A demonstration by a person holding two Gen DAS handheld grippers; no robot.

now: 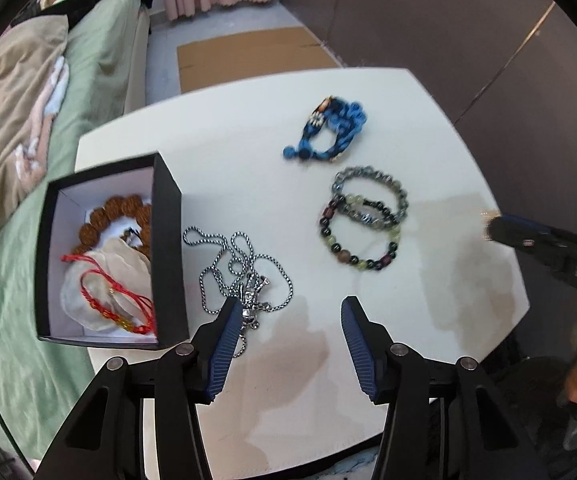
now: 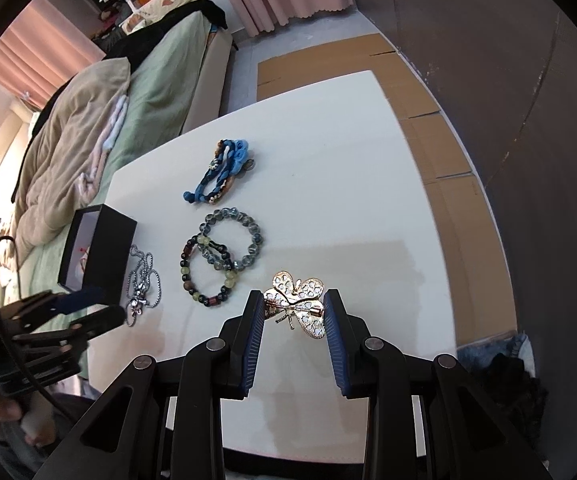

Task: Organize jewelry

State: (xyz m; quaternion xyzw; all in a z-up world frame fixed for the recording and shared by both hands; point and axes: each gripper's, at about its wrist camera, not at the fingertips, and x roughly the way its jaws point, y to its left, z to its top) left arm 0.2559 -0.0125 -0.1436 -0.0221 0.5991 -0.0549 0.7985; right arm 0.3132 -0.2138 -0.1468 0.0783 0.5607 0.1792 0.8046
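Observation:
A black jewelry box (image 1: 168,248) stands at the left of the white table (image 1: 248,128). It holds a brown bead bracelet (image 1: 100,216), a red cord bracelet (image 1: 100,300) and pale shell discs. A silver chain necklace (image 1: 244,268) lies beside it, under my open left gripper (image 1: 288,308). A blue woven bracelet (image 1: 328,128) and two bead bracelets (image 1: 364,216) lie further right. My right gripper (image 2: 294,300) is shut on a gold butterfly brooch (image 2: 298,300) and holds it above the table. The box (image 2: 104,248) also shows in the right wrist view.
A bed with a green sheet (image 1: 20,280) and beige blanket (image 1: 8,128) runs along the table's left side. Cardboard (image 2: 428,128) lies on the floor beyond and right of the table. A dark wall (image 2: 528,80) stands to the right.

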